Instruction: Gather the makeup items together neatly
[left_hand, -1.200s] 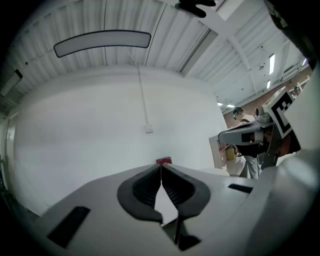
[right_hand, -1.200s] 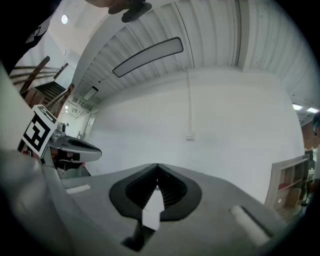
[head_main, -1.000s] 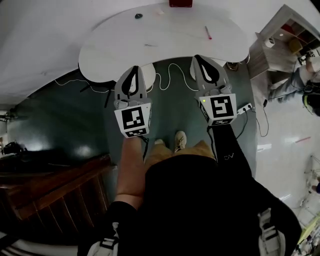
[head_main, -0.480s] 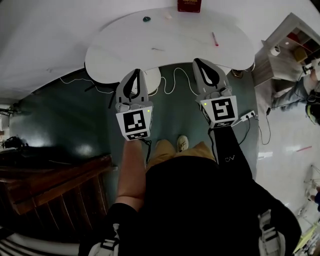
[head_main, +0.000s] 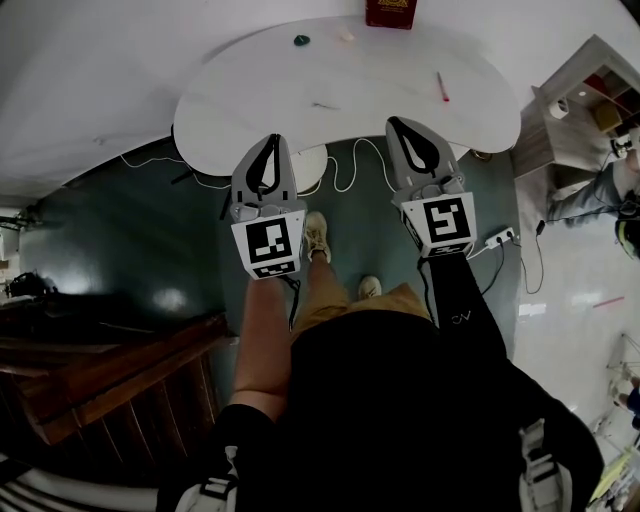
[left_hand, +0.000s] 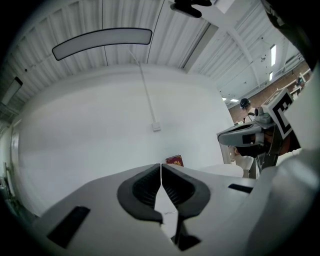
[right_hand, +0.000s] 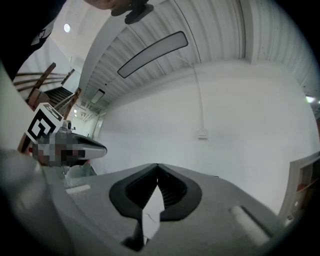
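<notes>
The person holds 2 tongs level and side by side, their tips at the 6 o'clock rim of the white tabletop (head_main: 240, 95) in the head view. The left tongs (head_main: 271, 142) are pressed together with nothing between them, and the right tongs (head_main: 398, 124) are likewise closed and empty. The makeup items lie scattered on the tabletop. A red box (head_main: 391, 12) stands at 12 o'clock. A small dark green item (head_main: 301, 40) and a pale item (head_main: 346, 35) lie near 11 o'clock, and a pink stick (head_main: 442, 87) lies at 2 o'clock.
</notes>
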